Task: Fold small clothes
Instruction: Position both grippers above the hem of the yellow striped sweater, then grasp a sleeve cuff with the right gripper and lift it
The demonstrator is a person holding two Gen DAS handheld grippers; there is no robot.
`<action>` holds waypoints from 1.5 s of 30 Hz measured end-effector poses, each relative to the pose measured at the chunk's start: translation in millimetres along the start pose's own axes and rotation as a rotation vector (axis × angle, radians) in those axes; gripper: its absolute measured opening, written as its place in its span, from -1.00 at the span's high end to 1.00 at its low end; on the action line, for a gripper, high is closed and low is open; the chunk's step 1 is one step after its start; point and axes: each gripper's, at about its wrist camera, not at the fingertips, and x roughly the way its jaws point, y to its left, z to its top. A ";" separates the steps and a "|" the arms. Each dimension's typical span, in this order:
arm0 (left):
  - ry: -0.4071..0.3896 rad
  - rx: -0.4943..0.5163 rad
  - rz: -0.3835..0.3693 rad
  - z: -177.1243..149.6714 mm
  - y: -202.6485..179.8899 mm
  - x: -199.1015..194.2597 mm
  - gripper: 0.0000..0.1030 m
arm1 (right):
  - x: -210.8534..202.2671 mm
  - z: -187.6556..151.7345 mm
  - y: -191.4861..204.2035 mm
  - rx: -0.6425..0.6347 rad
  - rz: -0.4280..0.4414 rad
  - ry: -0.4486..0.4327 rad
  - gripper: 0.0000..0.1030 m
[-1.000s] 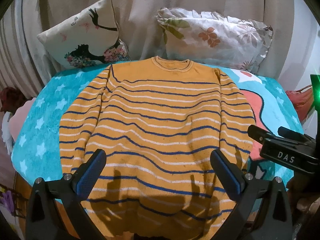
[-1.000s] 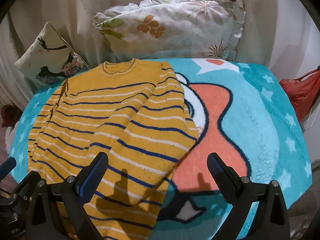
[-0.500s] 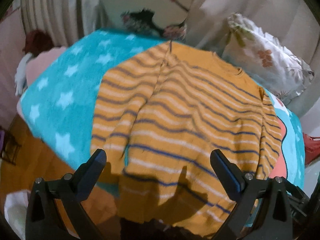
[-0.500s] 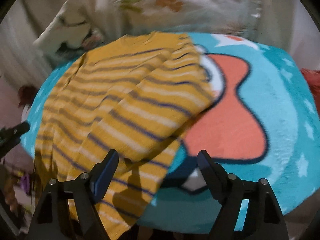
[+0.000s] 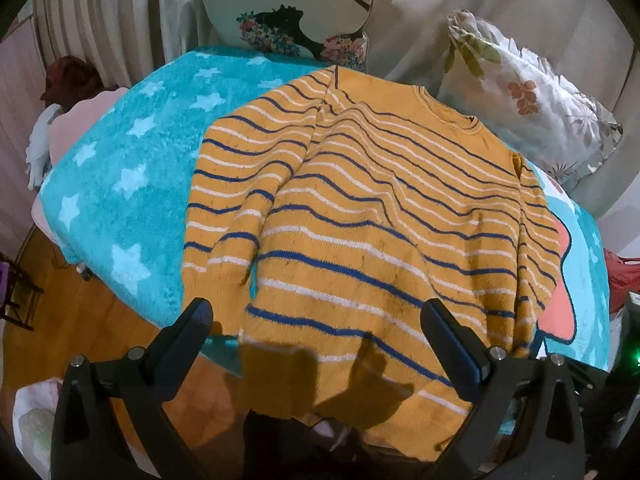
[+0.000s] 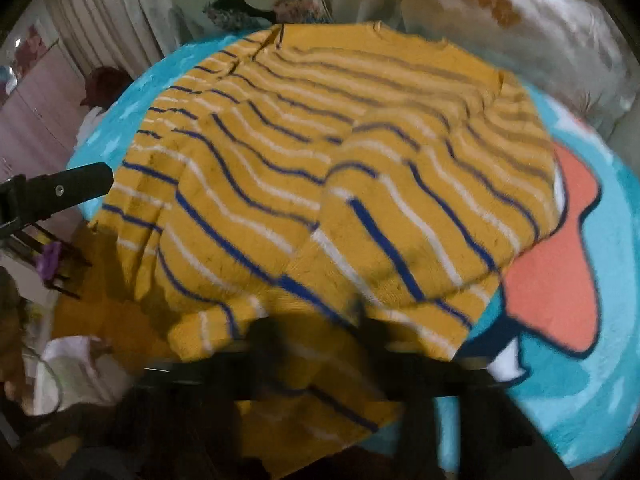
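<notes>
Closing on the jumper's (image 6: 320,184) hem at six o'clock, the right gripper (image 6: 320,336) is seen blurred, cloth between its jaws. The left gripper (image 5: 316,332) is held wide over the near hem. Spread flat on the blanket (image 5: 120,184), the jumper is to be lifted next, towards twelve o'clock

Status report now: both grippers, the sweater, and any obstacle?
Left gripper open above sweater hem. Right gripper closing on the hem, cloth between its fingers. Sweater flat on blanket. No obstacle seen.

Both wrist views look steeply down, close over the striped sweater (image 5: 360,220) from its hem end.
</notes>
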 end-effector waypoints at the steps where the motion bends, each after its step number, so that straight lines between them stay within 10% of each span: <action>1: -0.006 -0.001 -0.003 1.4 -0.4 -0.6 -1.00 | -4.8 0.1 -7.4 0.027 0.029 -0.010 0.75; 4: -0.020 -0.001 -0.008 9.0 -2.1 -3.4 -1.00 | -29.0 -2.8 -39.6 0.116 0.098 -0.046 0.85; 8: -0.044 -0.004 -0.013 18.1 -2.0 -9.3 -1.00 | -75.8 -20.6 -108.9 0.255 -0.035 -0.137 0.87; 16: -0.048 -0.002 -0.006 26.1 -5.4 -11.4 -1.00 | -118.7 -56.2 -292.6 0.546 -0.596 -0.154 0.87; 32: 0.002 -0.068 0.062 33.9 22.5 3.9 -1.00 | -88.1 -27.4 -324.3 0.622 -0.429 -0.136 0.86; 45: 0.022 -0.092 -0.042 99.1 95.4 49.4 -1.00 | -45.7 170.1 -190.7 0.542 0.009 -0.221 0.86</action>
